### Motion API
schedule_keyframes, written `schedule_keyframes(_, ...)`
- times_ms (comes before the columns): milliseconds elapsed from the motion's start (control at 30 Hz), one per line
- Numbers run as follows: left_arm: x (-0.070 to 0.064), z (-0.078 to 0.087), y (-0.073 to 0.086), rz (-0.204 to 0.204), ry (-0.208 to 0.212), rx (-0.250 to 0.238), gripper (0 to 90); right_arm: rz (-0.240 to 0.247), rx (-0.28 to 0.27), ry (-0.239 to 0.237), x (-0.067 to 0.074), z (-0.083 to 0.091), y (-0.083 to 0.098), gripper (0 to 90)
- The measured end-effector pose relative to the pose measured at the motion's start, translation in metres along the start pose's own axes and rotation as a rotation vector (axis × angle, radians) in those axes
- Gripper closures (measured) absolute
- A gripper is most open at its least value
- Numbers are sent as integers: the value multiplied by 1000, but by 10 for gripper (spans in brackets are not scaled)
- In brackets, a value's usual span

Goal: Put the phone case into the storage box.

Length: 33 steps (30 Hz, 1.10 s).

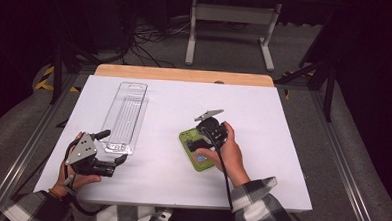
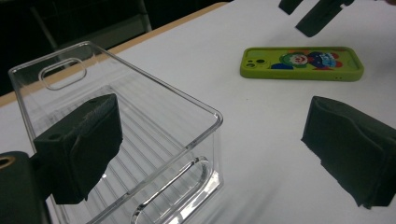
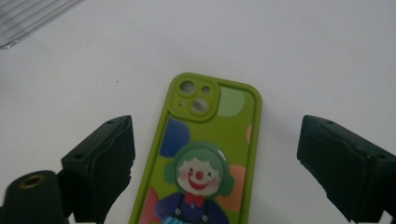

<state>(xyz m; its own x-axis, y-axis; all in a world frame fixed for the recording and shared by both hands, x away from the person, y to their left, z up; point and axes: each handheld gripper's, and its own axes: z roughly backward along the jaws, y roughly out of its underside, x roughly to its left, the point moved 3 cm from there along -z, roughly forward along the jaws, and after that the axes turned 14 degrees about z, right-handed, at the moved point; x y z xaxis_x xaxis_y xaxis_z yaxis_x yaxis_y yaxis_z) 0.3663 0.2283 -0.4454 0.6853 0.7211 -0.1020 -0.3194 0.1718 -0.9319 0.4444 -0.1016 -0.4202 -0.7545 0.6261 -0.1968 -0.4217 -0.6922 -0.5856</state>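
Directly beneath right tongs (image 3: 215,163) (jaws spread), green phone case (image 3: 205,158), untouched

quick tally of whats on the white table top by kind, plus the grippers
clear plastic bin: 1
green phone case with a clown print: 1
hand-held grippers: 2, the left gripper and the right gripper, both with jaws open
total: 4

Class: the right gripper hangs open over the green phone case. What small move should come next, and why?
Probably lower the right gripper and close it: its open jaws already straddle the green phone case, which lies flat and ungripped on the white table.
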Motion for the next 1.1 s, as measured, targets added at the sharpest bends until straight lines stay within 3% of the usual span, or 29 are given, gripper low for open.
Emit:
schedule_keyframes(200, -1, 0, 1, -9, 2, 9, 56, -32, 100, -31, -8, -26, -20, 120)
schedule_keyframes(500, -1, -1, 1, 3, 12, 16, 59, -18, 206, -11, -8, -51, -26, 120)
schedule_keyframes(533, -2, -1, 2, 19, 20, 18, 60, -24, 215, -14, -8, -54, -26, 120)
schedule_keyframes(633, -2, -1, 2, 34, 21, 21, 60, -43, 236, -8, -9, -59, -24, 116)
schedule_keyframes(667, -2, -1, 2, 38, 29, 24, 61, -50, 241, -38, -8, -62, -22, 126)
schedule_keyframes(867, -2, -1, 0, 35, 31, 17, 61, -51, 272, -46, -7, -73, -20, 112)
schedule_keyframes(1100, -3, -2, 1, 29, 33, 30, 61, -72, 245, -36, -7, -74, -18, 134)
